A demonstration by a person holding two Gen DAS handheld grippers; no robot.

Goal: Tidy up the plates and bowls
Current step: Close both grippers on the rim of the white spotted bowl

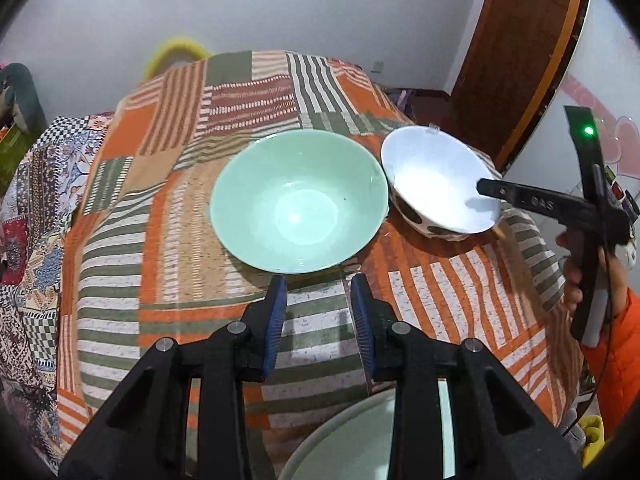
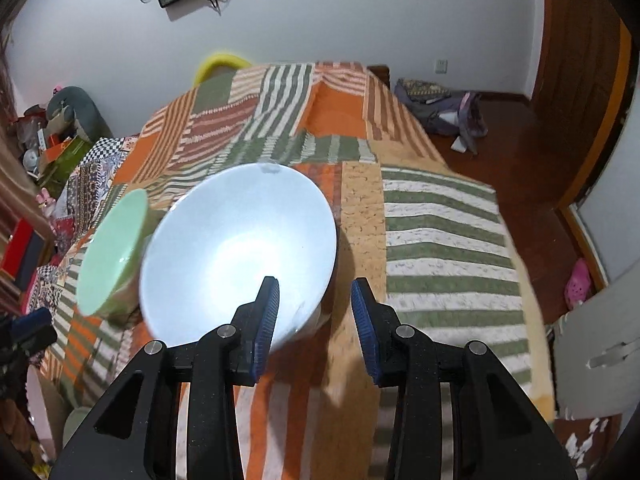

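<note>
Right hand-held gripper [image 2: 315, 316] straddles tilted white bowl's [image 2: 240, 252] rim.

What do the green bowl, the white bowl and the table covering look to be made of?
Green bowl: likely glazed ceramic, glossy with a bright highlight in its base.
White bowl: probably glazed ceramic too, smooth and shiny inside, dark patches outside.
Table covering: woven or quilted fabric, matte, with printed stripes draping over the edges.
</note>
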